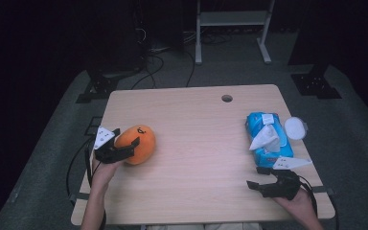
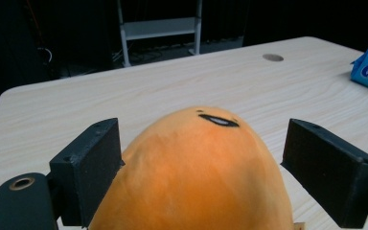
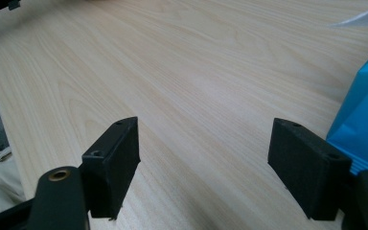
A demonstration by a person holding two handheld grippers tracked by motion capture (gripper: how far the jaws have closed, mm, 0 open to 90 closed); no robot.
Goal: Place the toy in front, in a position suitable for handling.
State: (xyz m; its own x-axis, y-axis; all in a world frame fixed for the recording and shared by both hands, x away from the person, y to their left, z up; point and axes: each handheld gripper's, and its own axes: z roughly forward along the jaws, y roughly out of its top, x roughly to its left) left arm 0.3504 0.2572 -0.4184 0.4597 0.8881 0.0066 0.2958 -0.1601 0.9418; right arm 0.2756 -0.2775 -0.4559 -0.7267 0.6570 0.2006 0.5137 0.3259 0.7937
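Observation:
An orange egg-shaped plush toy point(image 1: 141, 143) with a small black mark on top lies at the table's left side. My left gripper point(image 1: 123, 139) is open with a jaw on either side of the plush. In the left gripper view the plush point(image 2: 196, 182) bulges between the jaws of the left gripper point(image 2: 201, 158); the left jaw touches it and a small gap shows at the right jaw. My right gripper point(image 1: 258, 178) rests open near the front right edge with nothing between its jaws. In the right gripper view, the right gripper point(image 3: 203, 163) is over bare wood.
A blue wet-wipes pack point(image 1: 268, 139) with a white sheet sticking out lies just beyond the right gripper, also seen as the blue pack point(image 3: 364, 110). A round white lid point(image 1: 294, 128) sits beside it. A cable hole point(image 1: 226, 98) is at the table's far edge point(image 1: 191, 88).

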